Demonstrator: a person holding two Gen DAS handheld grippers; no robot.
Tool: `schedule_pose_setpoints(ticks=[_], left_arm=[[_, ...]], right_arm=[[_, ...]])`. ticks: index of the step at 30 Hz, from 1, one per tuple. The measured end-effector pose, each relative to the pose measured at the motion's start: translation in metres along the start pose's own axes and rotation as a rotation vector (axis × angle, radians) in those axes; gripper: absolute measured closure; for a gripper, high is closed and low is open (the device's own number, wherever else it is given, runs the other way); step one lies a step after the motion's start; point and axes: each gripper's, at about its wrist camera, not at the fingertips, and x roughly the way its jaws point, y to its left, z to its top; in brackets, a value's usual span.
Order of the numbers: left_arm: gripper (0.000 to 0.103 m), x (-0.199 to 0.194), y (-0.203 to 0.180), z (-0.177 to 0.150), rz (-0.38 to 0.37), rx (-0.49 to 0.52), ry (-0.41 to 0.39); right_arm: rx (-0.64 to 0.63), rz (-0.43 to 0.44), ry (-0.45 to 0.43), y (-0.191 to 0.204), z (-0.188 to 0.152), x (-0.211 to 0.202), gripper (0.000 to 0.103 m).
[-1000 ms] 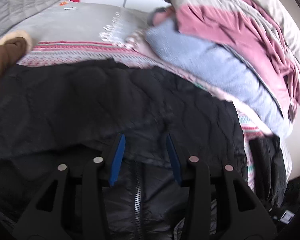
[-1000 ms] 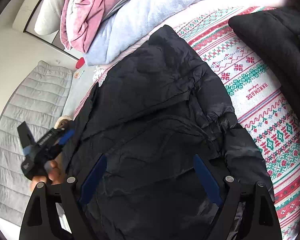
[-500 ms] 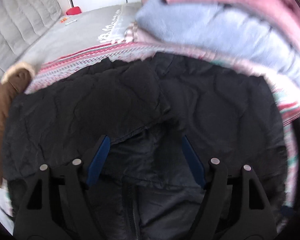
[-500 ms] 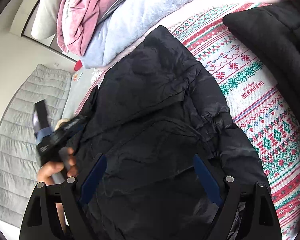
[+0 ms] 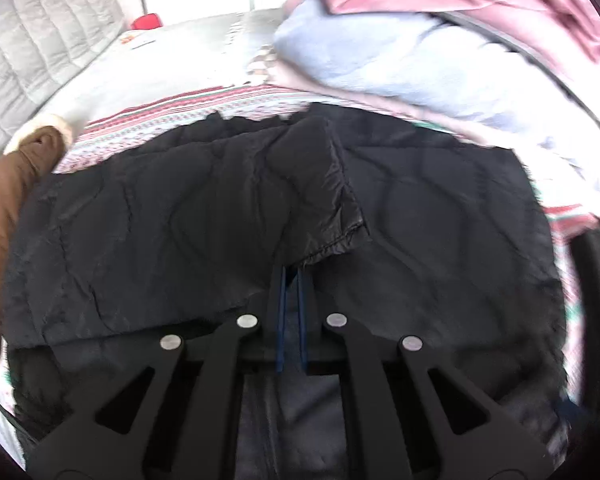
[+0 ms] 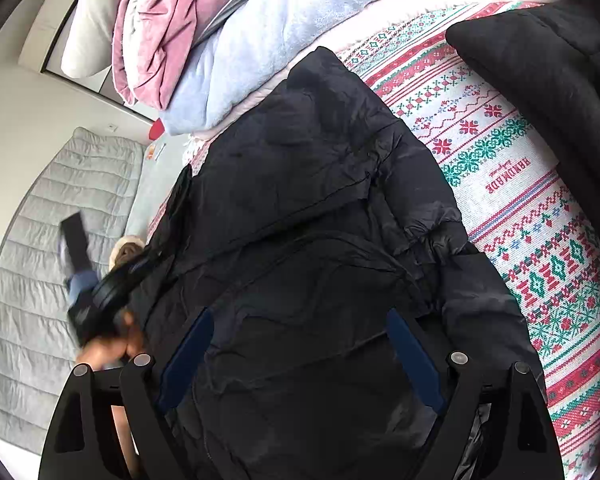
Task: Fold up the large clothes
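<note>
A large black quilted jacket (image 5: 440, 216) lies spread on a patterned red, green and white blanket (image 6: 532, 200); it also fills the right wrist view (image 6: 300, 208). One sleeve (image 5: 320, 184) is folded across the body. My left gripper (image 5: 292, 276) is shut, its blue pads nearly touching just under the sleeve's cuff edge; whether cloth is between them I cannot tell. It shows blurred at the jacket's left edge in the right wrist view (image 6: 100, 300). My right gripper (image 6: 300, 344) is open and empty above the jacket's lower part.
A pile of pink, light-blue and grey bedding (image 6: 228, 40) lies at the jacket's far side. A second black garment (image 6: 548, 72) sits at the right. A brown fur-trimmed garment (image 5: 8, 208) lies at the left. A grey quilted mattress (image 6: 32, 280) borders the blanket.
My left gripper went from open to shut and moved to the folded sleeve's cuff. The right gripper stayed open and hardly moved.
</note>
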Motion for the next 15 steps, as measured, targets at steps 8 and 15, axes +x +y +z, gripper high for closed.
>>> schedule_pose_setpoints(ticks=[8,15], left_arm=[[0.096,0.017,-0.002,-0.021,-0.131,-0.039,0.126],[0.075,-0.036,0.019,-0.029,-0.184,-0.082,0.065]], right_arm=[[-0.009,-0.024,0.002,0.002,-0.002,0.004,0.014],[0.015,-0.023,-0.018,-0.007,0.004,-0.003,0.014]])
